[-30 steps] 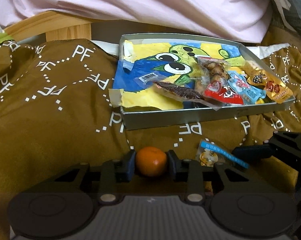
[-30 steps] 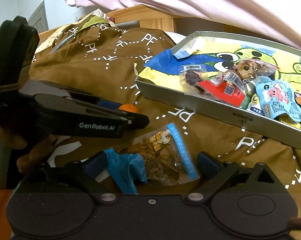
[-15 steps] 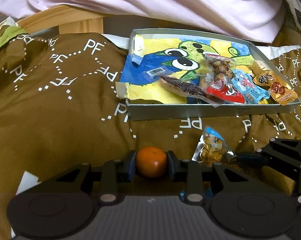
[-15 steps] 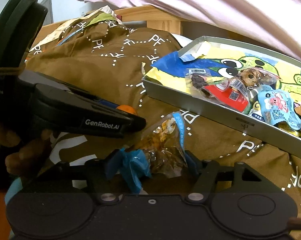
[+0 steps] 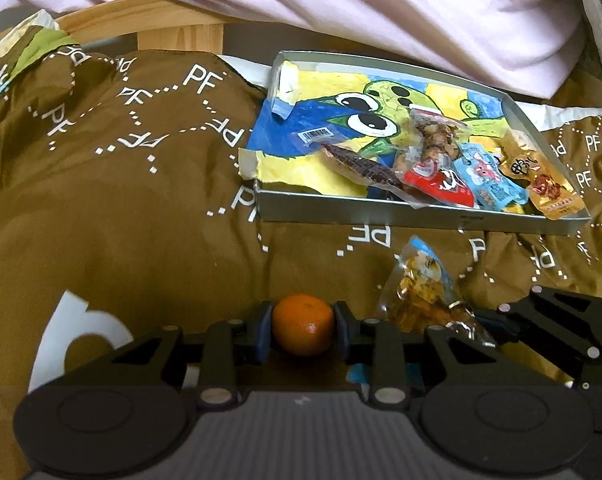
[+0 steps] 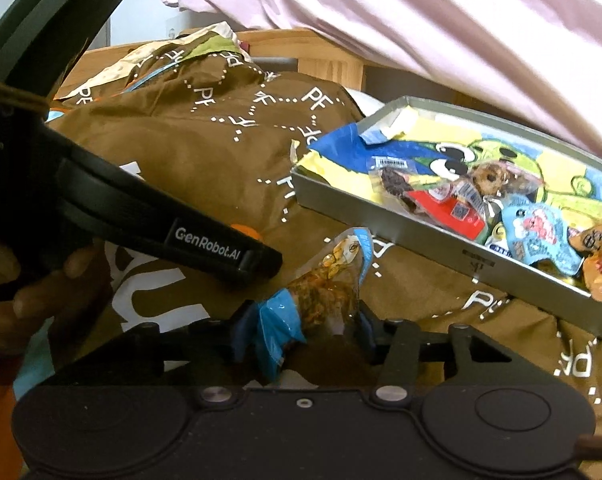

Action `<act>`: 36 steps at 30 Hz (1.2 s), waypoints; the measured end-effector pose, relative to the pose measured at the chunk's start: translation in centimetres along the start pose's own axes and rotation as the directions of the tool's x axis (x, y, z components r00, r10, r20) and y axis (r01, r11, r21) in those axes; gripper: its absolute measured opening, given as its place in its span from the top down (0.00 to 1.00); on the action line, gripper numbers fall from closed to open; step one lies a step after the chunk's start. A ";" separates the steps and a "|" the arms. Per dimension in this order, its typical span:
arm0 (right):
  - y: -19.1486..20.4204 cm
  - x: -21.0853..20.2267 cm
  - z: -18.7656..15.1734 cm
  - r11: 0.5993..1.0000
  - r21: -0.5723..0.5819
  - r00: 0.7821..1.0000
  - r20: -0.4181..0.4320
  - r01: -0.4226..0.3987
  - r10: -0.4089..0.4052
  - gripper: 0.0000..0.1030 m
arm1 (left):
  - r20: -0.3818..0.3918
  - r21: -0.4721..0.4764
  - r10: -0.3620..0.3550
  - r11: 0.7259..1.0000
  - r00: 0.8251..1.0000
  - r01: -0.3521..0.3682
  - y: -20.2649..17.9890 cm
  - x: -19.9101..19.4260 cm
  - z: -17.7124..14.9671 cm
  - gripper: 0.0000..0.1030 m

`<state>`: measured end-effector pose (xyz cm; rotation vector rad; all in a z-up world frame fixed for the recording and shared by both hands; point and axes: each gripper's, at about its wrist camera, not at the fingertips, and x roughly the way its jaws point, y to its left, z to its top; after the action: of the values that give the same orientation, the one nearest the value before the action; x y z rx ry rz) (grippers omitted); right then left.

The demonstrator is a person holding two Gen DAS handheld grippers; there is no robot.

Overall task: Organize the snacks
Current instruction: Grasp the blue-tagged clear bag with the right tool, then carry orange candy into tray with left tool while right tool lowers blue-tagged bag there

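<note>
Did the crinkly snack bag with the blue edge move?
Yes. The snack bag was lying flat on the brown blanket; now it stands bunched up between the closing right gripper fingers.

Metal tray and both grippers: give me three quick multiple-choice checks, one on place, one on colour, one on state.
1. Where is the metal tray?
A. On the brown printed cover
B. On bare wooden floor
C. Held by a hand

2. What colour is the fruit in the left gripper?
A. Green
B. Orange
C. Purple

3. What is between the right gripper's closing jaws?
A. Nothing
B. A mandarin
C. A clear snack packet

Answers:
1 A: brown printed cover surrounds the tray.
2 B: an orange mandarin.
3 C: clear snack packet crumpled between them.
</note>
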<state>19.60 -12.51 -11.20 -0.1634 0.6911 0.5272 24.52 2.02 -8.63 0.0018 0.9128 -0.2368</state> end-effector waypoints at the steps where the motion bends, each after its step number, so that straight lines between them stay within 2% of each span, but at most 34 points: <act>1: 0.1 0.0 0.0 1.000 -0.004 1.000 0.003 0.000 0.000 0.52 | 0.000 -0.001 0.003 1.000 1.000 -0.003 0.0 -0.2 -0.1 0.67; 7: -0.3 -0.5 -0.1 1.000 0.019 0.999 0.035 0.008 -0.009 0.59 | 0.018 -0.058 0.006 0.998 1.000 -0.005 0.8 -1.6 -0.1 0.66; 8: -0.4 -0.5 -0.1 1.000 0.024 0.999 0.037 0.009 -0.010 0.63 | 0.024 -0.066 0.007 0.998 1.000 -0.006 0.9 -1.8 0.0 0.66; 9: -0.4 -0.6 -0.1 1.000 0.026 0.999 0.041 0.011 -0.012 0.76 | 0.029 -0.071 0.007 0.997 1.000 -0.005 0.9 -1.9 0.1 0.66; 16: -0.6 -0.8 -0.2 0.999 0.034 0.998 0.059 0.016 -0.018 0.76 | 0.080 -0.070 0.002 0.998 0.997 0.003 0.4 -2.5 1.2 0.66; 22: -0.9 -1.5 0.6 0.998 0.040 0.991 0.128 0.045 -0.049 0.76 | 0.119 -0.094 0.006 0.996 0.993 0.006 0.4 -2.8 2.0 0.66; 29: -4.0 -1.6 4.3 0.994 0.078 0.968 0.234 0.073 -0.089 0.76 | 0.212 -0.044 0.020 0.999 0.977 -0.011 -0.1 -2.6 6.2 0.66; 33: -6.6 -0.3 6.6 0.986 0.125 0.956 0.259 0.108 -0.137 0.76 | 0.219 -0.094 0.020 0.996 0.975 0.001 0.1 -1.0 9.1 0.66; 36: -8.0 1.0 8.0 0.985 0.143 0.951 0.276 0.099 -0.136 0.76 | 0.226 -0.088 0.035 0.996 0.973 -0.016 0.0 0.4 10.7 0.66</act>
<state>28.87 -16.51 -5.93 -0.0065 0.4280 0.3806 33.14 0.84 -2.38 -0.0916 0.6930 -0.1696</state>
